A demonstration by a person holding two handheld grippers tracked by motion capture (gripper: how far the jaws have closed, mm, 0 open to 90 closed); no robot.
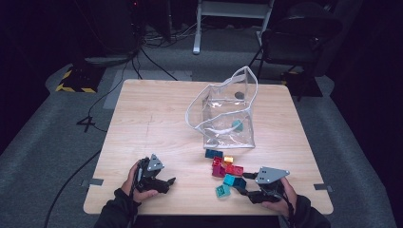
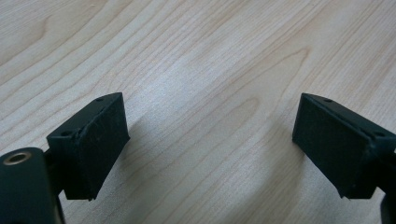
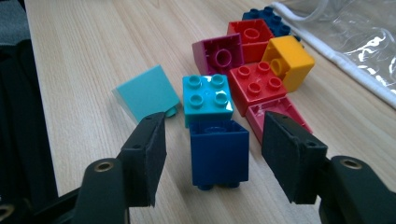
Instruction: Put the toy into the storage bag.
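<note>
A heap of toy bricks lies at the table's front right: red [image 3: 257, 84], yellow [image 3: 289, 60], magenta [image 3: 219, 56] and more behind. Nearest me a dark blue brick [image 3: 219, 156] lies studs down, touching a cyan brick [image 3: 207, 95]; a pale teal one [image 3: 147, 93] lies tipped at the left. My right gripper [image 3: 212, 144] is low over the table with one jaw on each side of the dark blue brick [image 1: 240, 182], gaps showing on both sides. My left gripper [image 2: 210, 140] rests open over bare wood at the front left [image 1: 170, 182].
A clear plastic bag [image 1: 228, 109] with a white rim stands open behind the bricks, one teal brick [image 1: 236, 125] inside. The bag's edge [image 3: 355, 37] runs close to the far bricks. The wooden table [image 1: 152, 114] is bare at the left. Chairs stand beyond it.
</note>
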